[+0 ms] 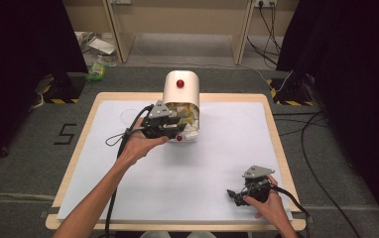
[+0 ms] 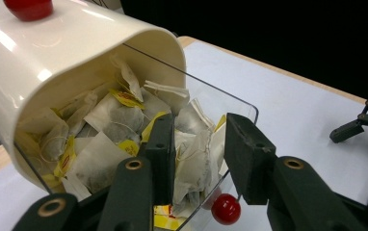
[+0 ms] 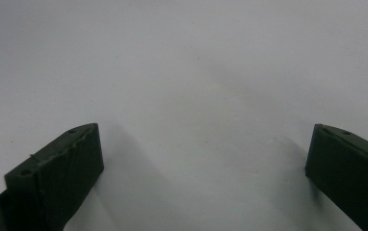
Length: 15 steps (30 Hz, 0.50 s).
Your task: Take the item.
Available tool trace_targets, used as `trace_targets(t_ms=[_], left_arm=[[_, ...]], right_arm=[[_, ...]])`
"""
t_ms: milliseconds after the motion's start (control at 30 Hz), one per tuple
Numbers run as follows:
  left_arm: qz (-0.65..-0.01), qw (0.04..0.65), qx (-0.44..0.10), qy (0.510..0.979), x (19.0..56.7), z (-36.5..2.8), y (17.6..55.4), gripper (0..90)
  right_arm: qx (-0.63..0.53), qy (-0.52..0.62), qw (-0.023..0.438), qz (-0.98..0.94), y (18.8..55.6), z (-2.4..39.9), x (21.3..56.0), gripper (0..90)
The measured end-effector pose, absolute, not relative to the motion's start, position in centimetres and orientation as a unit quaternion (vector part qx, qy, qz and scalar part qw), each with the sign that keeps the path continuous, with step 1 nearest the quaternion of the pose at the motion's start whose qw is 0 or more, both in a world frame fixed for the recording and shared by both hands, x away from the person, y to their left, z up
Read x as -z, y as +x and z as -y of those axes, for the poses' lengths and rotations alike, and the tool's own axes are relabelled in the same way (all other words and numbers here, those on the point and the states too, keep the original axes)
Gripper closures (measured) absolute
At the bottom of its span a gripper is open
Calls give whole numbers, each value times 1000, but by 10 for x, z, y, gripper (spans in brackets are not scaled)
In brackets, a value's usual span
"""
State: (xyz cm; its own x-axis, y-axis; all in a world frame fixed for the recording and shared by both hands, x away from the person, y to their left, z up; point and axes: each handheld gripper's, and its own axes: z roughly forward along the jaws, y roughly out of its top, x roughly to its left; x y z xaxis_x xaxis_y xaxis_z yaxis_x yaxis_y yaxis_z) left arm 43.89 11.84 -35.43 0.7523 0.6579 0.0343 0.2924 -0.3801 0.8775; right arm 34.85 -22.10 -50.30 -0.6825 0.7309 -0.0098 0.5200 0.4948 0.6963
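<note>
Cream plastic forms the tea bag box (image 1: 181,105) standing at the desk's (image 1: 217,163) far side, its clear drawer pulled open. One tea bag (image 2: 194,163) is enclosed by the left gripper's (image 2: 197,154) fingers; lifting out remains. The right gripper's (image 1: 237,194) fingers are spread, empty.

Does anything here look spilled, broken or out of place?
Nothing looks spilled or broken. The cream tea bag box has its clear flap hanging open, with tea bags heaped loosely up to its edge, where the left tongs reach in. The white table cover looks clean.
</note>
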Motion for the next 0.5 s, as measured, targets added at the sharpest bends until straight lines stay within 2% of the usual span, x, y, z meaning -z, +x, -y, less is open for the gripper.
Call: trace_targets(t_ms=[267,367,500], left_arm=[[-298,463,-191,813,359,-115,444,723],[-298,461,-189,814,360,-113,446,808],[-297,460,-197,813,360,-113,446,877]], right_arm=[[-343,367,154,-851,348,221,503,2],[-343,368,153,-851,348,221,503,2],[-343,367,154,-851,348,221,503,3]])
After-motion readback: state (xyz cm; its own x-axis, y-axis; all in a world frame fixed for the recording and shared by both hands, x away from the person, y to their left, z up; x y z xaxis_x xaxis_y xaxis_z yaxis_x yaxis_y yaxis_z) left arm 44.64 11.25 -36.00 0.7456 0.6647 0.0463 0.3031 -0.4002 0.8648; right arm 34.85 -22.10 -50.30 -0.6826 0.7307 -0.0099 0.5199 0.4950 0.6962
